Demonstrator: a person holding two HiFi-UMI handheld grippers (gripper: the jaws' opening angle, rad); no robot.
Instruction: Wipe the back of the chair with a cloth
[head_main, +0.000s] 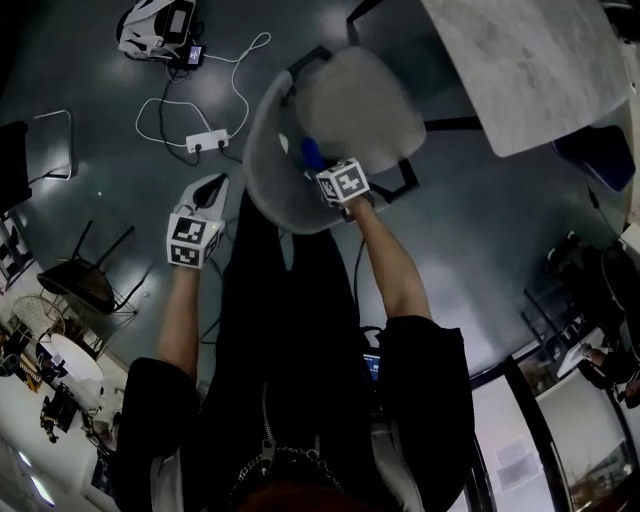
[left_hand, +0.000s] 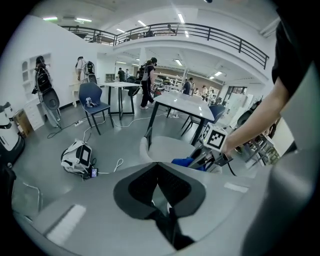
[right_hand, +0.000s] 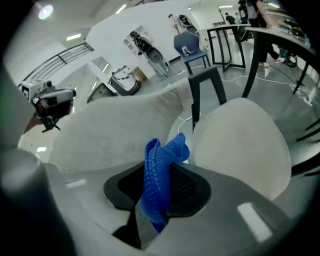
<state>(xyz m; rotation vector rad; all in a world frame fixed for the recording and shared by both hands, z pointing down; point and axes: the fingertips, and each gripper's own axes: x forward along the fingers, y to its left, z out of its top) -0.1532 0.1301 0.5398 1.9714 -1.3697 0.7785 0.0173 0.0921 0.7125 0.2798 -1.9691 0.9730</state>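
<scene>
- At the centre of the head view, your right gripper (head_main: 320, 165) has its jaws clamped on the blue cloth (head_main: 311, 153), just inside the curved top rim of the chair's backrest (head_main: 262, 150).
- In the right gripper view the cloth stands up between the pads. The backrest fills the upper left, the seat (right_hand: 245, 145) the right, with a narrow gap between them.
- Your left gripper (head_main: 212, 192), just left of the backrest's outer edge and apart from it, has its jaws together on nothing.
- Open floor (head_main: 90, 60) spreads at upper left, crossed by a power strip (head_main: 207, 141) and its cable.
- The table (head_main: 530, 70) edge runs near the seat at upper right.
</scene>
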